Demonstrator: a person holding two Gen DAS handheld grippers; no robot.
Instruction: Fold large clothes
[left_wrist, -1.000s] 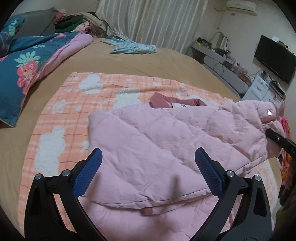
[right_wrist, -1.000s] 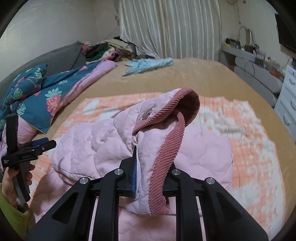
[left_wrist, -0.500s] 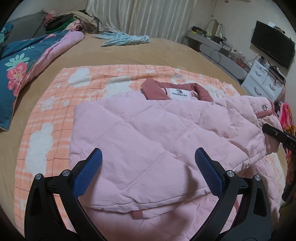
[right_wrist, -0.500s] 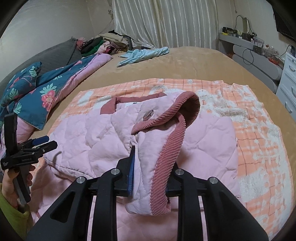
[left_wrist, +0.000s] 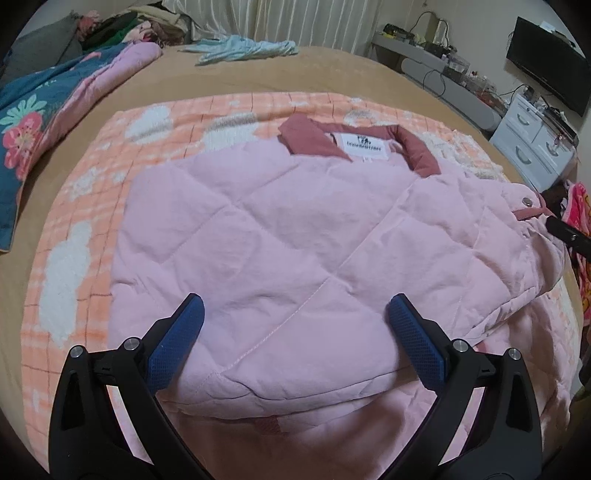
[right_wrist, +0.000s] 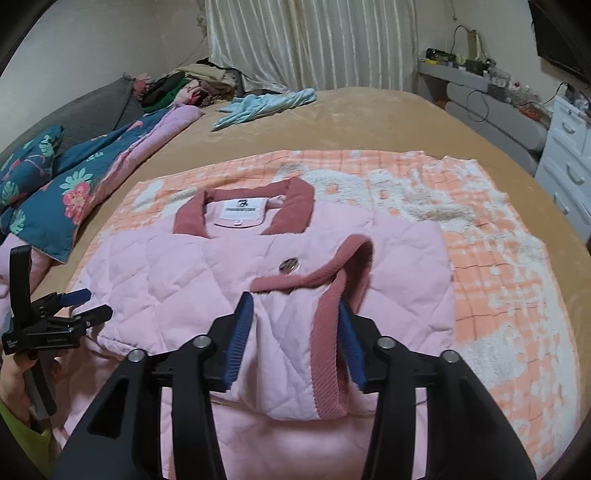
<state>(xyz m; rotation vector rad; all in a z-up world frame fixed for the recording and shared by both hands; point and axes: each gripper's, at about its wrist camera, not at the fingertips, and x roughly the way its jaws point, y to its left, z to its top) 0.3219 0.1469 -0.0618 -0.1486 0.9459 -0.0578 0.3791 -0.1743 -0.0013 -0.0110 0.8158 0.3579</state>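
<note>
On bed (left_wrist: 351, 74), tan cover, orange-and-white checked blanket (left_wrist: 92, 206) spread across middle. Pink quilted jacket (left_wrist: 295, 229) lying flat on blanket, dusty-rose corduroy collar (right_wrist: 295, 206) at far end, white neck label (right_wrist: 240, 212) facing up. Sleeve (right_wrist: 295, 332) folded over jacket body, rose corduroy cuff (right_wrist: 328, 354) with metal snap (right_wrist: 288, 265) near end.

Right gripper (right_wrist: 295, 332) low over sleeve end, jaws just been opening, now parted with sleeve and cuff lying between blue pads (right_wrist: 240, 332); cuff edge close against right-hand pad, hard to tell if touching, no squeeze visible. Sleeve resting on jacket, not lifted.

Left gripper (left_wrist: 295, 328) wide apart over near part of jacket, blue pads (left_wrist: 177, 343) either side of quilted fabric, nothing clamped, hovering just above cloth. From right wrist view, left gripper (right_wrist: 79, 306) at left edge beside jacket's side, held by a hand (right_wrist: 18, 373) with yellow-green sleeve (right_wrist: 22, 432).

Around: blue floral quilt (left_wrist: 29, 122) with pink lining bunched at left of bed, light blue garment (left_wrist: 243, 48) on far side of bed, heap of clothes (right_wrist: 177, 85) by far left corner, striped curtain (right_wrist: 314, 40) behind. White drawer unit (left_wrist: 532, 144) and dark screen (left_wrist: 546, 81) at right, cluttered grey shelf (right_wrist: 480, 85) along wall.
</note>
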